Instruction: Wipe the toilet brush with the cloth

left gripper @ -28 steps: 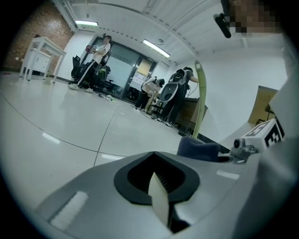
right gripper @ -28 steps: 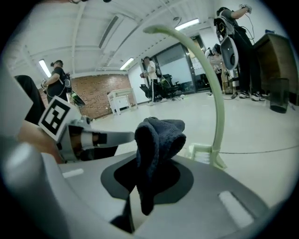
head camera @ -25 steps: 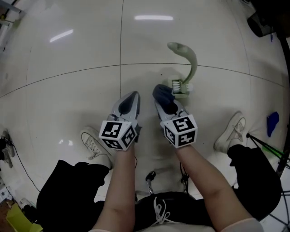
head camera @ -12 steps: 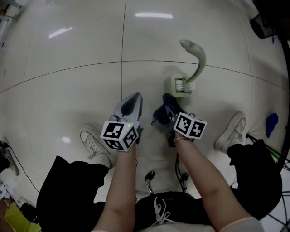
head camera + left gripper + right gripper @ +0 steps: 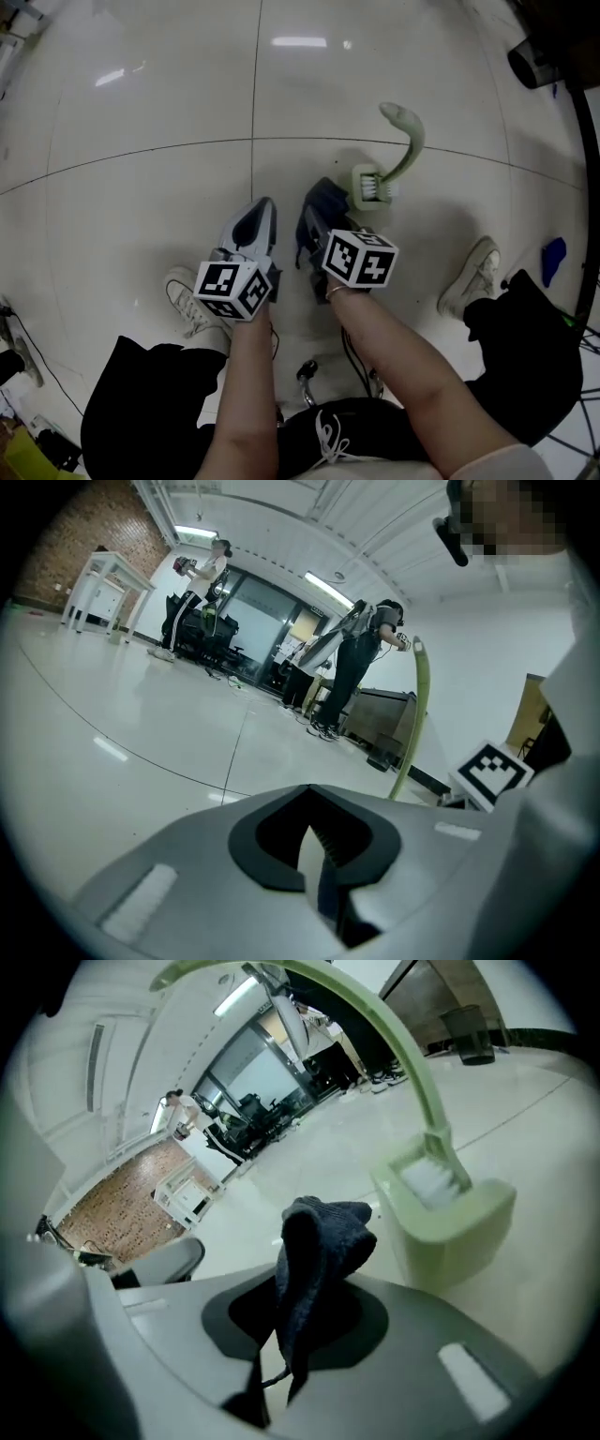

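Note:
A pale green toilet brush (image 5: 405,141) with a curved handle stands in its green holder (image 5: 368,184) on the white floor. In the right gripper view the holder (image 5: 448,1219) sits just right of the jaws and the handle (image 5: 375,1022) arches overhead. My right gripper (image 5: 317,208) is shut on a dark blue cloth (image 5: 323,202), which sticks up from the jaws (image 5: 314,1260). It hangs just left of the holder, apart from it. My left gripper (image 5: 255,220) hovers beside it to the left, shut, with nothing in it (image 5: 319,850).
White sneakers (image 5: 190,298) (image 5: 469,277) stand on the glossy tiled floor at both sides. A blue object (image 5: 551,255) and dark equipment (image 5: 539,56) lie at the right. People and desks stand far off in the left gripper view.
My right gripper has swung left and rolled with the cloth, drawing away from the holder. The left gripper has shifted slightly left.

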